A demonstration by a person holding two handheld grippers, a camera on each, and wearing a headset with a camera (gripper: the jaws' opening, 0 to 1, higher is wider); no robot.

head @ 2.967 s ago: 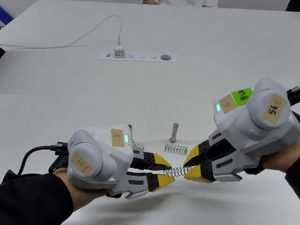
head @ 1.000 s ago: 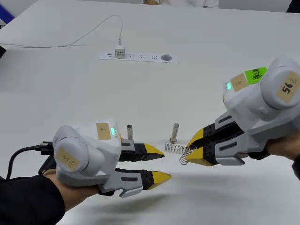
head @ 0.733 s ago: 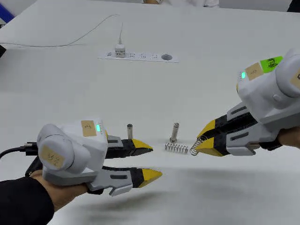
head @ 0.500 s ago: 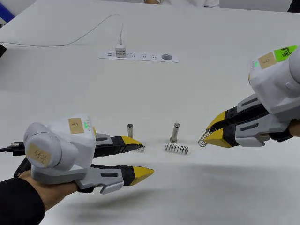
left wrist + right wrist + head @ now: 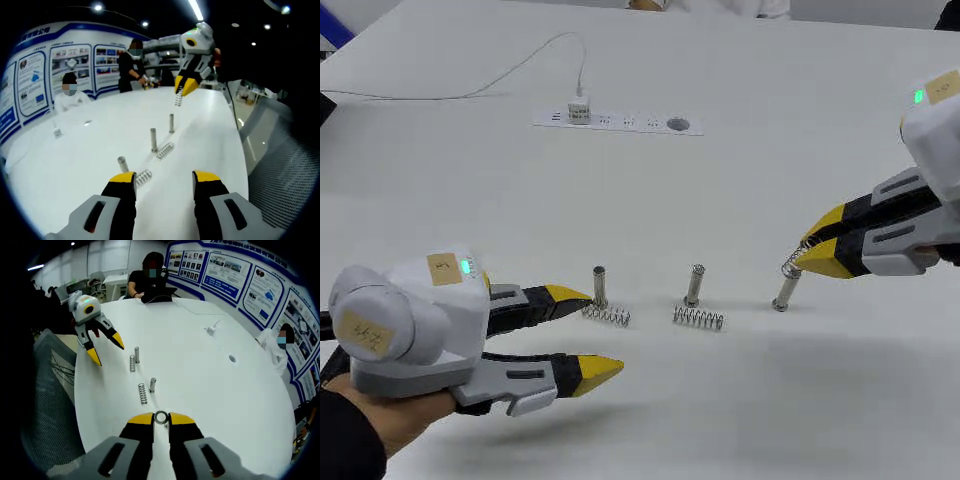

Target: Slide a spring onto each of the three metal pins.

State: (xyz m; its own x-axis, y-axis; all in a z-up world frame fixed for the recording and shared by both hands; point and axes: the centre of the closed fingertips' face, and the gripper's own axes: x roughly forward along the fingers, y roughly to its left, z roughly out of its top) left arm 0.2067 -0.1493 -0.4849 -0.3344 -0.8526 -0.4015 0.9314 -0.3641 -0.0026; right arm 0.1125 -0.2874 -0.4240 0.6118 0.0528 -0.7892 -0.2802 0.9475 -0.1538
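Since the earlier frames the right gripper (image 5: pixel 807 256) has swung out to the right edge of the head view. Its jaws are nearly closed, pinching one end of a spring (image 5: pixel 790 264) just above the rightmost pin (image 5: pixel 785 292). The left gripper (image 5: pixel 600 331), at lower left, is spread wide and holds nothing. A loose spring (image 5: pixel 606 314) lies by the left pin (image 5: pixel 599 285), and a second loose spring (image 5: pixel 698 318) lies by the middle pin (image 5: pixel 695 284).

White table (image 5: pixel 770 190), blue poster wall (image 5: pixel 240 275), ceiling lights (image 5: pixel 196 9)
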